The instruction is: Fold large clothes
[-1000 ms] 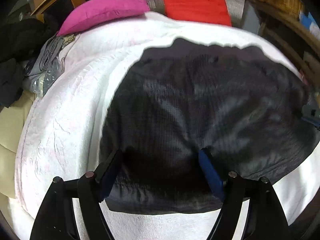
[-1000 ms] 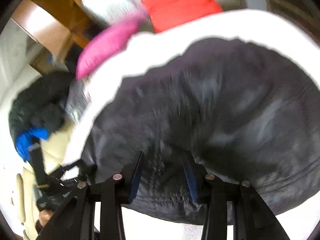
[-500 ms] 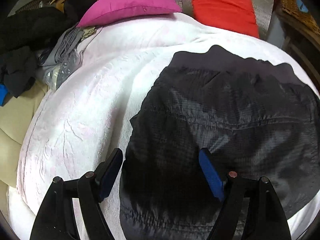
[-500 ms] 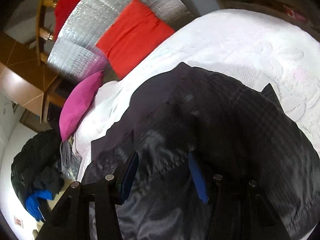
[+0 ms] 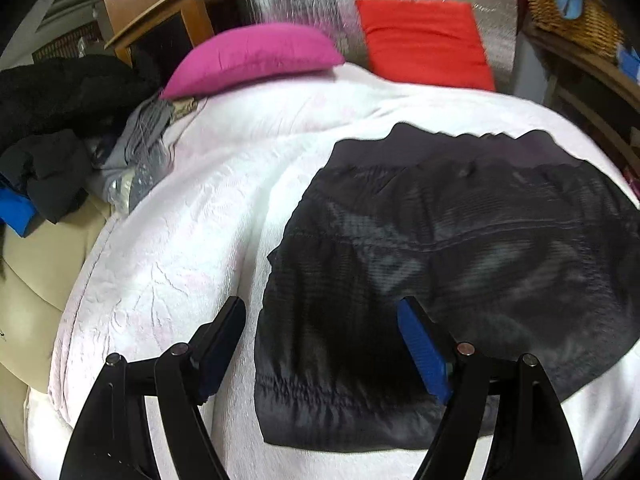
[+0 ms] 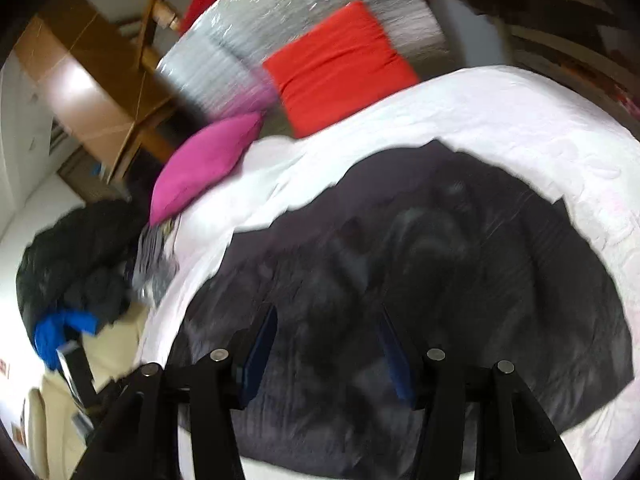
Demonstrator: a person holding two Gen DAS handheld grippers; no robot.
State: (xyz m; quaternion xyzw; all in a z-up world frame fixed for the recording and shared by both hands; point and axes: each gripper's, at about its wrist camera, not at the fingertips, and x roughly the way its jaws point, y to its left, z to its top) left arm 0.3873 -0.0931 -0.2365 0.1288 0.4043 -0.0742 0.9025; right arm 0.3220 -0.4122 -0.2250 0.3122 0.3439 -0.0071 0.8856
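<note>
step: between folds — dark quilted nylon jacket [image 5: 460,264] lies folded flat on the white textured bed cover [image 5: 168,264], centre-right of frame | left gripper [image 5: 320,344] spread, empty, over its lower-left edge | right gripper [image 6: 326,350] jaws just opened, nothing between | next: likely pinch an edge, fold over

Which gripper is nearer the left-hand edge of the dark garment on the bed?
Left. The left gripper straddles that edge of the dark garment, one finger over the white bedcover. The right gripper hangs over the garment's middle, both fingers above dark fabric.
</note>
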